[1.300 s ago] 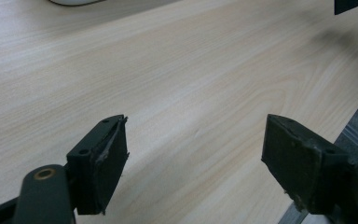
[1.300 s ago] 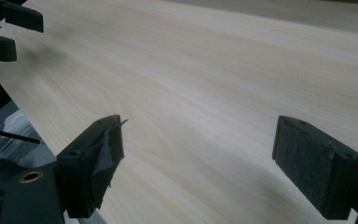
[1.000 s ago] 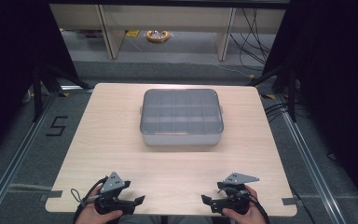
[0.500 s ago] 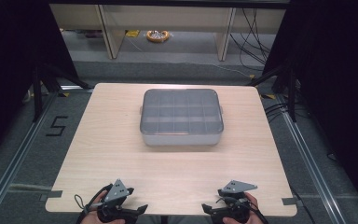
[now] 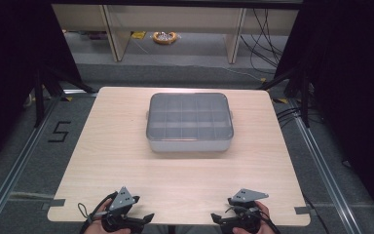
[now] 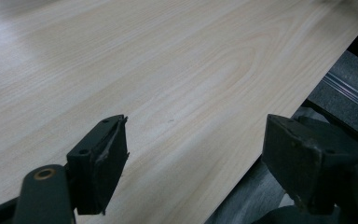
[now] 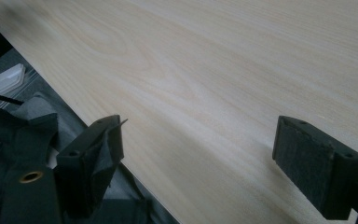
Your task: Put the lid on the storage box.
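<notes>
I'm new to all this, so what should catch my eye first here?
A grey lidded box with many compartments sits in the middle of the pale wooden table. At the table's near edge, the left gripper and right gripper wait, fingers spread wide, holding nothing.

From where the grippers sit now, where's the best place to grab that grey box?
Probably the small tabs on the box's short ends, one gripper per side, coming in from left and right. The closed lid is wide and flat, seemingly too broad for open jaws, while the tabs stick out. Both the left gripper and right gripper are open at the near edge.
</notes>
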### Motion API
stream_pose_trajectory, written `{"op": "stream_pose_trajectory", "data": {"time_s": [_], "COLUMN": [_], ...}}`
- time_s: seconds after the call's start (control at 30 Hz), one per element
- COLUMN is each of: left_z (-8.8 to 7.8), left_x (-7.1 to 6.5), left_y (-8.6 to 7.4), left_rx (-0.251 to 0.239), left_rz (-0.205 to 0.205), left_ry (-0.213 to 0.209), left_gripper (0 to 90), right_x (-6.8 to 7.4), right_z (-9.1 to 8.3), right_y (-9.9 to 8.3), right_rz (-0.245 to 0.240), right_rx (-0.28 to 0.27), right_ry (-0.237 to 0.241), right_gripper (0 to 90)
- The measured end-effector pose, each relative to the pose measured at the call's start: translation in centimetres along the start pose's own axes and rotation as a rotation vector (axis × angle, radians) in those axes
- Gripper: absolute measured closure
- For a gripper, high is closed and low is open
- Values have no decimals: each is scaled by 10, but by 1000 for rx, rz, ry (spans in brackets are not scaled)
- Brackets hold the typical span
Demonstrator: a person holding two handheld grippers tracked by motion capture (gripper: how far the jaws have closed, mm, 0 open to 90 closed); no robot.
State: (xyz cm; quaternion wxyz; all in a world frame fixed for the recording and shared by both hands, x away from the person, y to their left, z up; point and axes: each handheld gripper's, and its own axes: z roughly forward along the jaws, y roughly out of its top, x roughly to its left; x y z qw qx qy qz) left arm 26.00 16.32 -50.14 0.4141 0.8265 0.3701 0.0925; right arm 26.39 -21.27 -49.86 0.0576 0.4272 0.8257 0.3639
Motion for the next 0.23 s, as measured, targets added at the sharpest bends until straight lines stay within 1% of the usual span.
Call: {"op": "stream_pose_trajectory", "data": {"time_s": [0.03, 0.07, 0.1, 0.13, 0.17, 0.23], "left_z": [0, 0, 0, 0, -1, 0], "left_x": [0, 0, 0, 0, 0, 0], "left_y": [0, 0, 0, 0, 0, 0], "left_rx": [0, 2, 2, 2, 13, 7], "left_rz": [-1, 1, -2, -2, 3, -3], "left_ry": [0, -1, 1, 1, 5, 3], "left_gripper": [218, 218, 218, 219, 219, 219], "right_x": [0, 1, -1, -1, 0, 0], "right_z": [0, 0, 1, 1, 2, 1], "right_y": [0, 0, 0, 0, -1, -1], "right_rz": [-4, 5, -18, -15, -10, -14], "right_rx": [-4, 3, -3, -1, -10, -11], "right_ry": [0, 4, 10, 19, 15, 12], "right_gripper": [173, 173, 173, 173, 173, 172]}}
